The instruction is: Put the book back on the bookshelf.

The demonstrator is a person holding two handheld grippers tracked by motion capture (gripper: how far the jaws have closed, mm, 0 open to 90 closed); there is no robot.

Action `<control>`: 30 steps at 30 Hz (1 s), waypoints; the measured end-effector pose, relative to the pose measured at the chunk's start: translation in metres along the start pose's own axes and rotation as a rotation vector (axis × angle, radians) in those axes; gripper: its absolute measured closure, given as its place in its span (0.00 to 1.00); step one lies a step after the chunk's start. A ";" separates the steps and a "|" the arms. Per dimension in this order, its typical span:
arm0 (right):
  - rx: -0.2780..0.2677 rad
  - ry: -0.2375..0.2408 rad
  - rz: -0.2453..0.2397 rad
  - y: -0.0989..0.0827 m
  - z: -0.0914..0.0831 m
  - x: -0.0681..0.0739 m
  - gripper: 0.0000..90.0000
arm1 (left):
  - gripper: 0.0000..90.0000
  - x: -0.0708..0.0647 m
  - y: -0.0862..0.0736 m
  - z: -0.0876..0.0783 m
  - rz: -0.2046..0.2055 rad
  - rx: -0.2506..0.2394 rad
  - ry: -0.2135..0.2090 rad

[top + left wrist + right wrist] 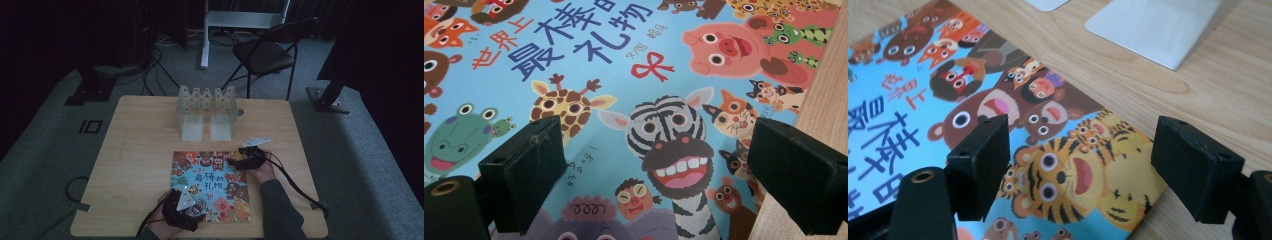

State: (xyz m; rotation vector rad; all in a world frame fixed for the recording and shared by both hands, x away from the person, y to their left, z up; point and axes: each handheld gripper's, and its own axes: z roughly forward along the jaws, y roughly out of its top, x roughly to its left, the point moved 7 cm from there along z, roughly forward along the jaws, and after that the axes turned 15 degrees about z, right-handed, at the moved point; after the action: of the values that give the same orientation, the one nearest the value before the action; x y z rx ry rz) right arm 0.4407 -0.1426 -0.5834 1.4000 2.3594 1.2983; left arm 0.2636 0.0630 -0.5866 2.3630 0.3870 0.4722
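While both hand-held grippers gape, left (pixel 649 170) over book (pixel 210 182) edge, right (pixel 1080 165) over corner.

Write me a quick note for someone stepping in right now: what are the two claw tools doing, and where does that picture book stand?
Left gripper: open, jaws spread over the picture book near its front edge.
Right gripper: open, over the book's far right corner, by the tiger.
Book: lying flat and closed on the table, not gripped.
White rack: stands behind it, slots free.
Done: both grippers in position.
Left: probably grasp and lift the book, perhaps toward the rack.
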 end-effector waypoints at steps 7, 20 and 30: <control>-0.017 -0.074 -0.002 0.001 0.001 -0.009 0.22 | 0.10 -0.001 0.000 0.001 -0.002 -0.001 -0.001; -0.022 0.016 0.114 0.003 0.004 -0.014 0.22 | 0.06 -0.009 0.008 0.002 0.030 -0.008 0.009; -0.093 0.094 0.167 0.018 -0.015 -0.009 0.22 | 0.02 -0.021 0.019 0.007 0.089 -0.020 0.034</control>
State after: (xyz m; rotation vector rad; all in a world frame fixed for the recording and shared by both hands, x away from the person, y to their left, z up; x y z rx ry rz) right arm 0.4503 -0.1546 -0.5639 1.5690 2.2472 1.5270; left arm 0.2510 0.0369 -0.5835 2.3630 0.2928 0.5556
